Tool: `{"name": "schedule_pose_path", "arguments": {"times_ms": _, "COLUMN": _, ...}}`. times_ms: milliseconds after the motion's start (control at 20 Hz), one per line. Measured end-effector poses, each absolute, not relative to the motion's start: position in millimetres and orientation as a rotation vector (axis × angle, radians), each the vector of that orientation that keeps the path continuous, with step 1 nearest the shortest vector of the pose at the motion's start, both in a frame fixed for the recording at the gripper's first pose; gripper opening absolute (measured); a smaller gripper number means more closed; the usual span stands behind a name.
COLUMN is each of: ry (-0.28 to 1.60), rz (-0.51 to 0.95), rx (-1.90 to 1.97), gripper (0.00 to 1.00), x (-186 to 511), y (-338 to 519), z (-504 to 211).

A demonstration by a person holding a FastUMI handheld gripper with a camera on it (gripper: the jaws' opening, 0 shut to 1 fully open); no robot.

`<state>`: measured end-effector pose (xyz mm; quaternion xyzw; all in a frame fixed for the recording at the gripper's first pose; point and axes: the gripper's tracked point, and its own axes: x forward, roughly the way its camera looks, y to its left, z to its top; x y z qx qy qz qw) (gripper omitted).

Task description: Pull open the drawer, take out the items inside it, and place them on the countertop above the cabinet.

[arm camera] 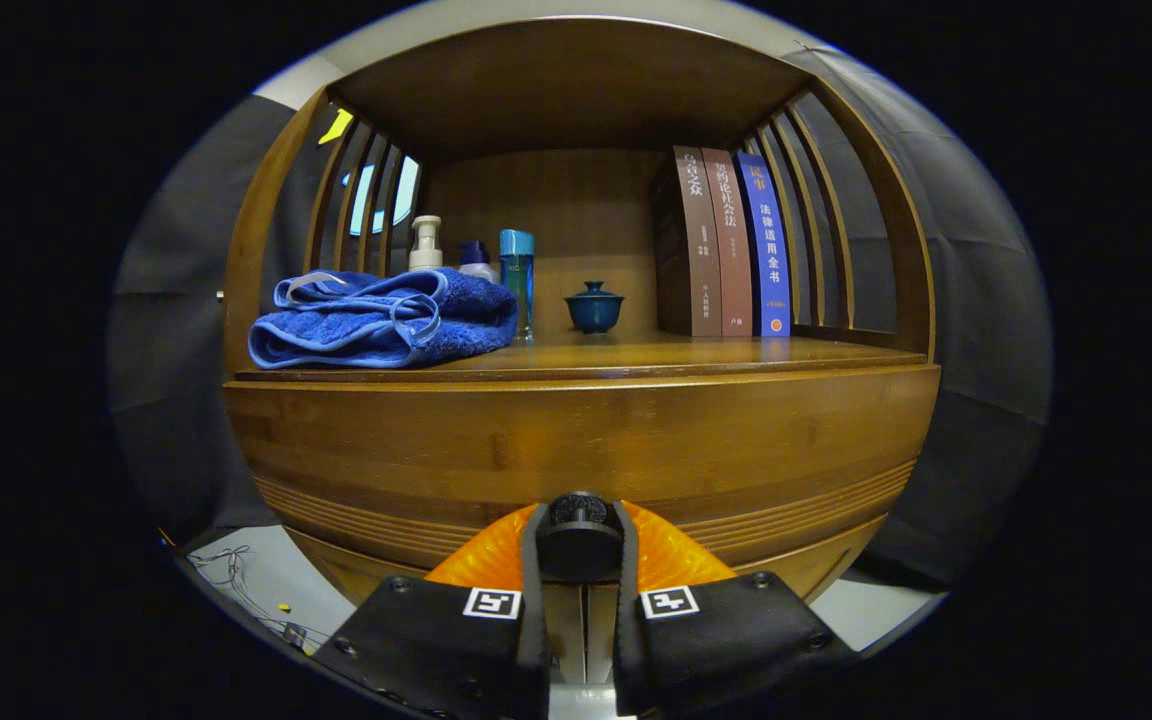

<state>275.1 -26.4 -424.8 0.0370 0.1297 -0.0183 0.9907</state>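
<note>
A wooden cabinet's drawer front (576, 440) fills the space ahead of me, with a round dark knob (578, 537) low at its middle. My gripper (578, 535) is shut on that knob, one finger pressed on each side. The drawer looks closed, so its contents are hidden. Above it runs the countertop (696, 355). A folded blue towel (381, 320) lies on the countertop's left part.
At the back of the countertop stand a white pump bottle (425, 243), a blue-capped bottle (517, 280) and a small blue lidded cup (594, 307). Three upright books (731, 245) lean at the right. Slatted wooden sides and a shelf roof enclose the countertop.
</note>
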Motion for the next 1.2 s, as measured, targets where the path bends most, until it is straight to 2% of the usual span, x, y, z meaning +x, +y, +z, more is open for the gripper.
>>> {"name": "schedule_pose_path", "arguments": {"times_ms": 1200, "ry": 0.312, "rz": -0.007, "rx": 0.096, "gripper": 0.29, "x": 103, "y": -29, "z": -410}}
